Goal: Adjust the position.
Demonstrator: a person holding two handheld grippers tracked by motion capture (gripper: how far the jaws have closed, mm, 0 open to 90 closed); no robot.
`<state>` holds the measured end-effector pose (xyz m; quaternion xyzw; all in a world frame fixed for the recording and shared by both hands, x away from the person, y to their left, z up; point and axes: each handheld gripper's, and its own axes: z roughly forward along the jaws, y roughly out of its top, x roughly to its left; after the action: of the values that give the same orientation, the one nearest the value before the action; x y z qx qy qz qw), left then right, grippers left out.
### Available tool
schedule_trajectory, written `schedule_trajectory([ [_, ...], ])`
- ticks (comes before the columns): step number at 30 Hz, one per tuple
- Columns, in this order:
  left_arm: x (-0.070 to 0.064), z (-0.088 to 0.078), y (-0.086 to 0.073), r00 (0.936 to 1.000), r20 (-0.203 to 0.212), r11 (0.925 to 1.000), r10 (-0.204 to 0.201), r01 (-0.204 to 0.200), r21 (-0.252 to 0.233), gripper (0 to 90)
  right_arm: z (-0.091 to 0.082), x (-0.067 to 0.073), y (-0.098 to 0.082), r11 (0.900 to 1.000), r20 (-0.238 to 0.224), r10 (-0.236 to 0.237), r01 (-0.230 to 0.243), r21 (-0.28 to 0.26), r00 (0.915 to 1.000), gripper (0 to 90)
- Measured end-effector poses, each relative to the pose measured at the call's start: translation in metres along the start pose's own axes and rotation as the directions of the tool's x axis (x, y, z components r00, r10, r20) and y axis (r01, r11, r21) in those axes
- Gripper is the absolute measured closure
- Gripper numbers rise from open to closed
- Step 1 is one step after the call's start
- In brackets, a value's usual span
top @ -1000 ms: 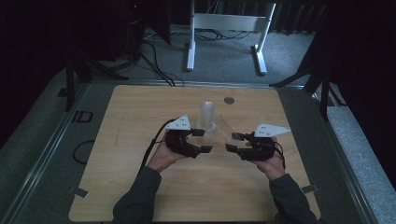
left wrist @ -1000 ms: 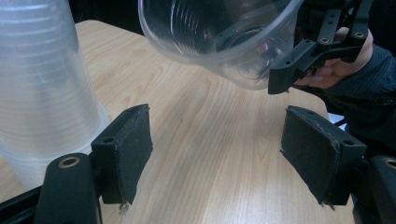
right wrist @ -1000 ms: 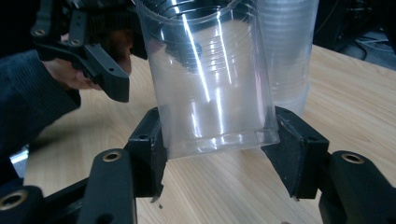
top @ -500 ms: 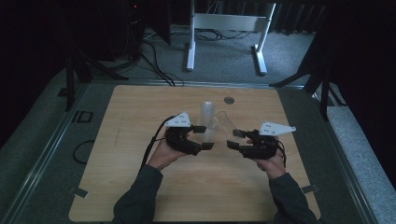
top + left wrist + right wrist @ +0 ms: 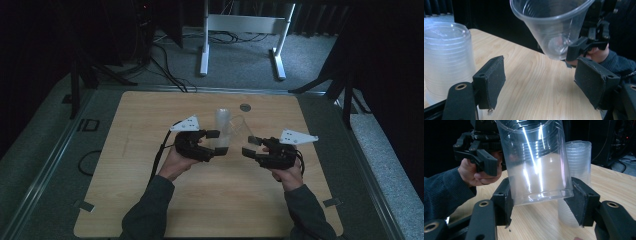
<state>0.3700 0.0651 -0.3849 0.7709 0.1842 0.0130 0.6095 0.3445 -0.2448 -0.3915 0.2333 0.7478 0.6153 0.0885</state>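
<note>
Jaws of the right gripper (image 5: 539, 206) clench the clear cup (image 5: 536, 162) near its base; left gripper (image 5: 541, 82) jaws gape empty.

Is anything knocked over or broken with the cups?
Nothing looks broken or spilled. The stack of cups stands upside down on the table, and the right claw holds one clear cup, empty and tilted, in the air.

Both grippers, left gripper (image 5: 216, 144) and right gripper (image 5: 250, 150), are matte black, each topped by a pale grey three-cornered plate. Black cable (image 5: 159, 155) trails at centre left. Fingers (image 5: 491, 79) carry flat dark pads; brass-coloured rivets mark the pivots. Sleeves (image 5: 150, 212) are dark ribbed knit.
</note>
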Motion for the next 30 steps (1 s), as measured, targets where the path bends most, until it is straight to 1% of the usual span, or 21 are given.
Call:
schedule_trajectory([
  [3,0.000,0.000,0.000,1.0000,-0.001,1.0000,0.000,0.000,-0.004,24.4,0.002,0.000,-0.001,1.000,-0.010,0.004,-0.004,-0.006,0.9999,42.3],
  [6,0.000,0.001,0.000,0.9997,0.016,0.9995,-0.017,0.017,-0.026,24.3,0.005,0.001,-0.004,1.000,-0.021,0.007,-0.008,-0.006,0.9998,42.3],
  [8,0.000,0.001,0.000,0.9997,0.016,0.9995,-0.017,0.017,-0.026,24.2,0.006,0.001,-0.004,1.000,-0.024,0.008,-0.009,-0.010,0.9997,42.3],
  [9,0.000,0.001,0.001,0.9995,0.022,0.9990,-0.025,0.025,-0.037,23.9,0.007,0.001,-0.006,1.000,-0.031,0.015,-0.016,-0.016,0.9994,42.2],
  [14,0.000,0.002,0.000,0.9991,0.028,0.9984,-0.032,0.033,-0.045,23.8,0.010,0.002,-0.007,1.000,-0.035,0.018,-0.018,-0.020,0.9992,42.2],
  [17,0.000,0.003,0.000,0.9985,0.037,0.9974,-0.039,0.041,-0.059,23.9,0.014,0.003,-0.008,1.000,-0.045,0.018,-0.019,-0.022,0.9988,42.3],
  [23,-0.001,0.006,0.001,0.9982,0.039,0.9954,-0.047,0.050,-0.082,23.8,0.015,0.004,-0.009,0.999,-0.047,0.019,-0.020,-0.028,0.9987,42.2],
  [25,-0.002,0.007,0.001,0.9988,0.024,0.9949,-0.043,0.045,-0.090,23.8,0.015,0.004,-0.009,0.999,-0.047,0.019,-0.020,-0.029,0.9987,42.3],
  [27,-0.002,0.007,0.002,0.9985,0.029,0.9937,-0.046,0.049,-0.101,23.8,0.015,0.004,-0.009,0.999,-0.049,0.019,-0.020,-0.028,0.9986,42.2],
  [30,-0.003,0.009,0.002,0.9984,0.031,0.9935,-0.047,0.050,-0.103,23.8,0.015,0.004,-0.010,0.999,-0.049,0.019,-0.020,-0.027,0.9986,42.2],
])
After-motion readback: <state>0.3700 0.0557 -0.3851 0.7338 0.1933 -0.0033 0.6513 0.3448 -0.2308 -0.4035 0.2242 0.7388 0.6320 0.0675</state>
